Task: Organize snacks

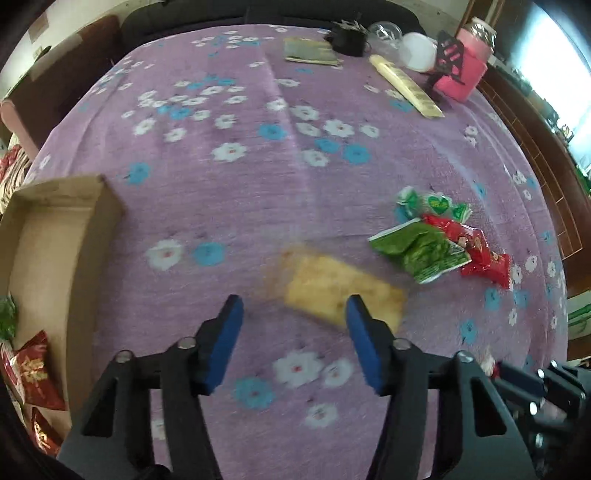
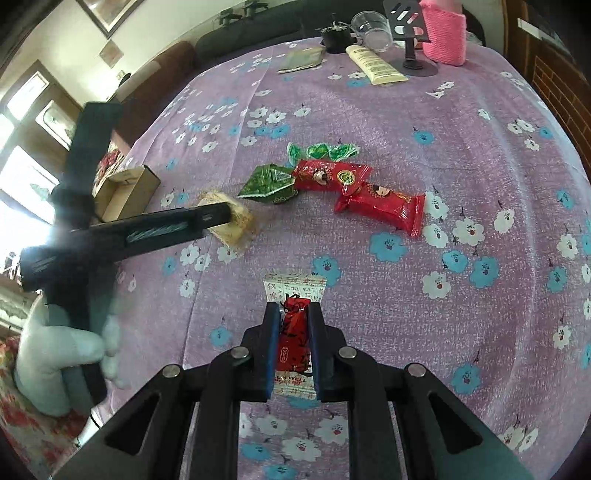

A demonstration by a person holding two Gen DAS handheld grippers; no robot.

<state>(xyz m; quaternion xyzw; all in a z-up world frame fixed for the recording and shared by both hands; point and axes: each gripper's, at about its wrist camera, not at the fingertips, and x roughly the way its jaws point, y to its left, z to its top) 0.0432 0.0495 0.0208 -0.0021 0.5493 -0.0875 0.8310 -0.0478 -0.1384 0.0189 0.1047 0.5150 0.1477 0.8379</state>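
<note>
Over the purple tablecloth (image 1: 258, 155) the left gripper (image 1: 293, 325) gapes wide, empty, lining up on the yellow cake (image 1: 332, 284); the right gripper (image 2: 293, 314) pinches a red-and-white packet (image 2: 293, 325), probably bound for the cardboard box (image 1: 55, 221).

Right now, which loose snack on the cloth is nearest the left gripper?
The yellow cake bar, lying just ahead of the open left gripper. The green packet and red packets sit farther right, clustered together.

Purple floral tablecloth (image 1: 258, 177) over table; dark sofa (image 2: 258, 33) behind; bright windows (image 2: 22, 177) left; framed picture (image 2: 107, 11) on wall.
</note>
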